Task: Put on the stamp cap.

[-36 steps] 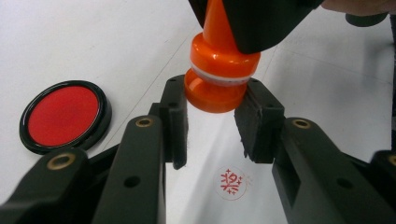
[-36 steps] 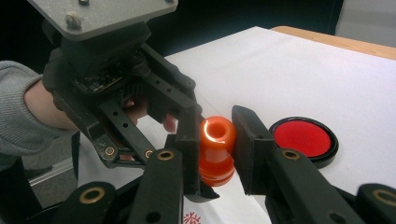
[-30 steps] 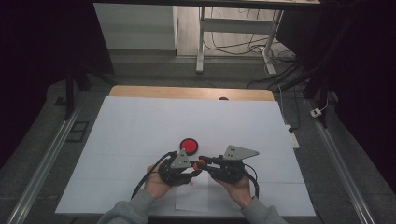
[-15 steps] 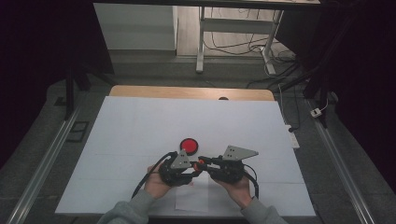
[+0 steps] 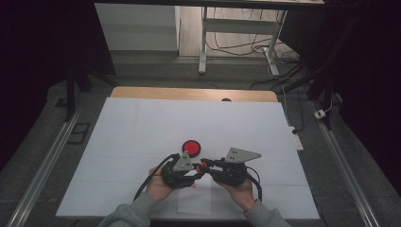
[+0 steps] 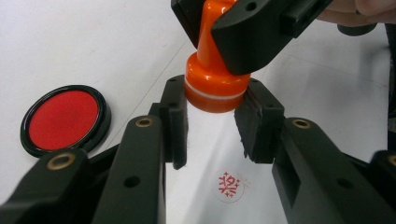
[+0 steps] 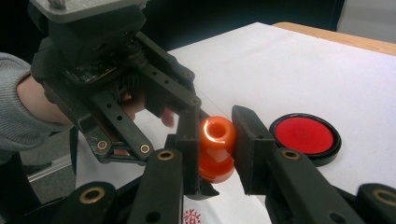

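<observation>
Stamp (image 6: 212, 86) sits clamped by both grippers, left (image 6: 211, 122) and right (image 7: 215, 140), mid-frame; next, press it probably onto the red ink pad (image 6: 64, 118).

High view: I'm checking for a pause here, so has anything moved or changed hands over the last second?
Nothing visibly changed. Both grippers, left and right, stay shut on the orange stamp, held above the paper, and the red ink pad lies where it was.

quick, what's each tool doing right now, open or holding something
Left tool: closed on the wide base of the glossy orange plastic stamp.
Right tool: closed on the same stamp's rounded handle top.
</observation>
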`<state>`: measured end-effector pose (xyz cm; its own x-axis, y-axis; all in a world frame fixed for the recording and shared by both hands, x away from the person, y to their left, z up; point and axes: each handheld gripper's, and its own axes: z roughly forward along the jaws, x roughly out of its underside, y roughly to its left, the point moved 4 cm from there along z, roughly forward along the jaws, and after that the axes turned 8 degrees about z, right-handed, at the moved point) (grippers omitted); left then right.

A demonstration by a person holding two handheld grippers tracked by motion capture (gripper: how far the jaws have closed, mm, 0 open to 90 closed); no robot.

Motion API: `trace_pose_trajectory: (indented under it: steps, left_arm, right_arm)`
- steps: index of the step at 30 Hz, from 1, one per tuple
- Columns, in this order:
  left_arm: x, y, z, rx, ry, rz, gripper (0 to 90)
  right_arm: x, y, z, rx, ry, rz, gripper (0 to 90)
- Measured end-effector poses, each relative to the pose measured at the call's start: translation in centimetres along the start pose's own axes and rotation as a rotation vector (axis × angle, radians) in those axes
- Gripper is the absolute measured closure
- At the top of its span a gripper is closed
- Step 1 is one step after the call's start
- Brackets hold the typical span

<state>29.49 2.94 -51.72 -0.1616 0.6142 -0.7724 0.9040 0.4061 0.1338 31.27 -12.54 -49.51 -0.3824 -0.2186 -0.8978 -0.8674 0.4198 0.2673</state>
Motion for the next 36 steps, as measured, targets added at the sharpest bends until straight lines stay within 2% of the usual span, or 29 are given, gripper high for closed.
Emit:
trace_pose_trajectory:
  steps: [15,25,32,36]
  left_arm:
    - [-0.1,-0.3,0.0,-0.035,0.005,0.024,65.5]
    - [0.0,-0.3,0.1,-0.042,0.020,0.039,65.5]
    - [0.2,-0.4,0.2,-0.042,0.056,0.050,65.4]
    - [0.2,-0.4,0.1,-0.041,0.049,0.045,65.4]
  right_arm:
    - [0.1,-0.1,0.0,-0.002,0.002,0.003,72.5]
    - [0.4,-0.2,0.1,-0.007,-0.002,0.009,72.6]
    - [1.0,-0.2,0.3,-0.013,-0.010,0.018,72.7]
    - [1.0,-0.3,0.4,-0.012,-0.008,0.016,72.7]
